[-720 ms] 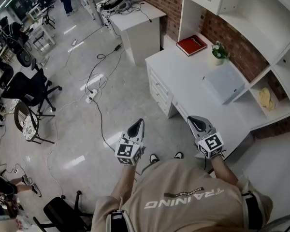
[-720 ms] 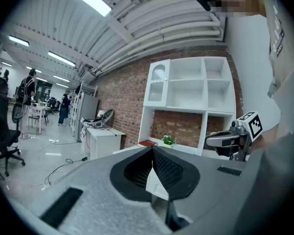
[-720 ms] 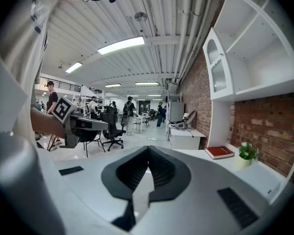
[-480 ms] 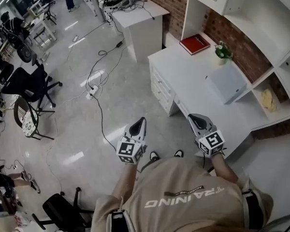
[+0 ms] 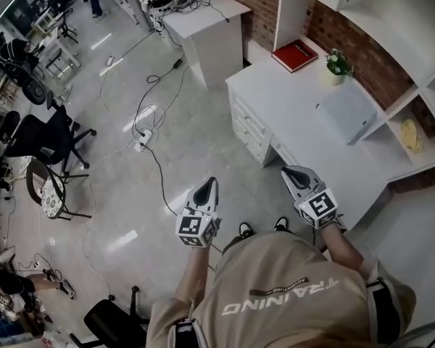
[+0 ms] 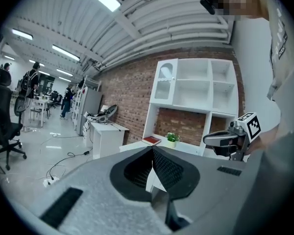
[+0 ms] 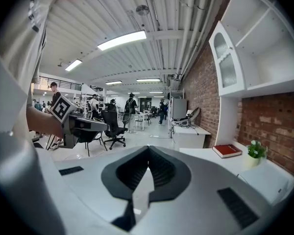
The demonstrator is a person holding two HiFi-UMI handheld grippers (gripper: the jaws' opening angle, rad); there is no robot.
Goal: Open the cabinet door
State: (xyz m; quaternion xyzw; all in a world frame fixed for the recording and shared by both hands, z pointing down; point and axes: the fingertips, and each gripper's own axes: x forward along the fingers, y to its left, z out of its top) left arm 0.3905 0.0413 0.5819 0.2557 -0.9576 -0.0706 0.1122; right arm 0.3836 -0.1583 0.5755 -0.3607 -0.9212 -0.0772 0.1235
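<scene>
The cabinet door [image 7: 228, 62] is white with an arched glass pane and stands closed at the upper left of the white shelf unit over the desk. It also shows in the left gripper view as the cabinet door [image 6: 165, 82]. Both grippers are held level in front of the person, well short of the desk. My left gripper [image 5: 210, 183] is shut with nothing between its fingers. My right gripper [image 5: 287, 171] is shut and empty too, nearer the desk's front corner. The door's handle is too small to make out.
The white desk [image 5: 275, 114] has drawers on its left side and carries a red book [image 5: 295, 54], a potted plant [image 5: 338, 65] and a grey box [image 5: 346, 112]. A small white table [image 5: 203, 27] stands beyond. Cables [image 5: 148, 133] and office chairs [image 5: 47, 140] are on the floor at left.
The desk and shelves have slid downward and nearer in the head view as the person moved toward them. Both grippers stay shut and side by side.
</scene>
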